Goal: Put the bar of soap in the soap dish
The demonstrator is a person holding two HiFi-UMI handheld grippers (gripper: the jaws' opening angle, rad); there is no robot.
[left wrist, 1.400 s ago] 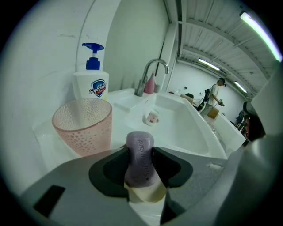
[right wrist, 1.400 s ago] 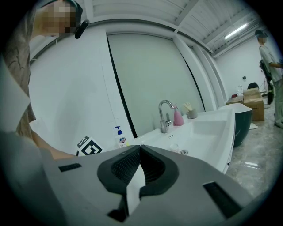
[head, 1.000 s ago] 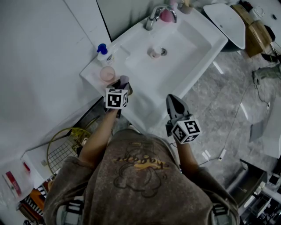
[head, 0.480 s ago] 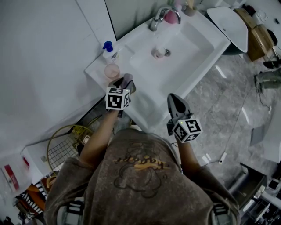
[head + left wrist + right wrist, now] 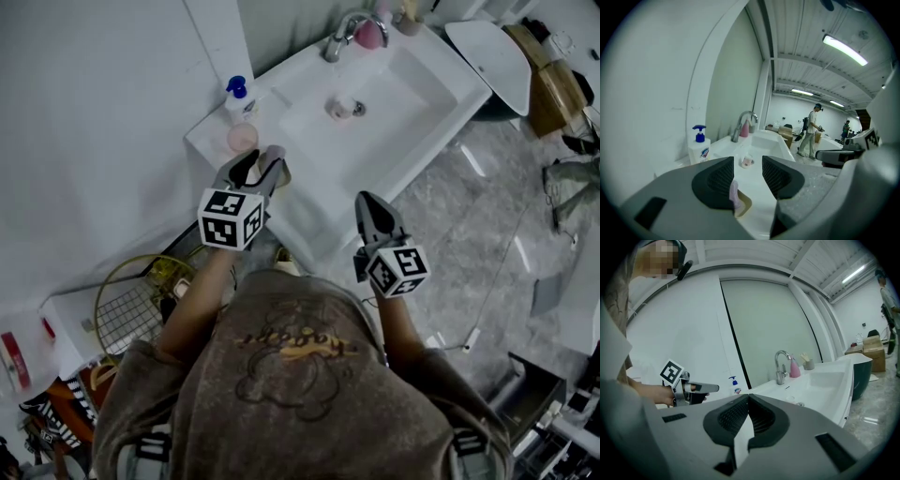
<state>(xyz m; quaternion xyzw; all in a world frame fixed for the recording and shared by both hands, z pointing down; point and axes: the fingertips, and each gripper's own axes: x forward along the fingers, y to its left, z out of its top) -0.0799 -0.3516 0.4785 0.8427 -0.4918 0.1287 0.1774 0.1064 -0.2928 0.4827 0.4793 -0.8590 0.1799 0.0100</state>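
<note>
Left claw point(image 5: 747, 168) is spread wide, and I see it out at my 11 o'clock over the front left corner of the white sink point(image 5: 309, 202). Between its jaws the pale pink bar of soap point(image 5: 734, 196) stands on edge in the tan soap dish point(image 5: 744, 205), tight against the inner face of the left-hand jaw; I can't tell whether they touch. At 10 o'clock from the dish I've got a round pink cup point(image 5: 242, 138), and beyond that a white pump bottle with a blue top point(image 5: 699, 146) on the sink ledge. Moving right, a small pale thing point(image 5: 342, 108) sits by the drain in the basin, with the chrome tap point(image 5: 342, 33) and a pink bottle point(image 5: 368, 36) at 12 o'clock. Right claw point(image 5: 748, 399) now: jaws pressed together with nothing between them, hanging off the sink's front edge at my 1 o'clock
</note>
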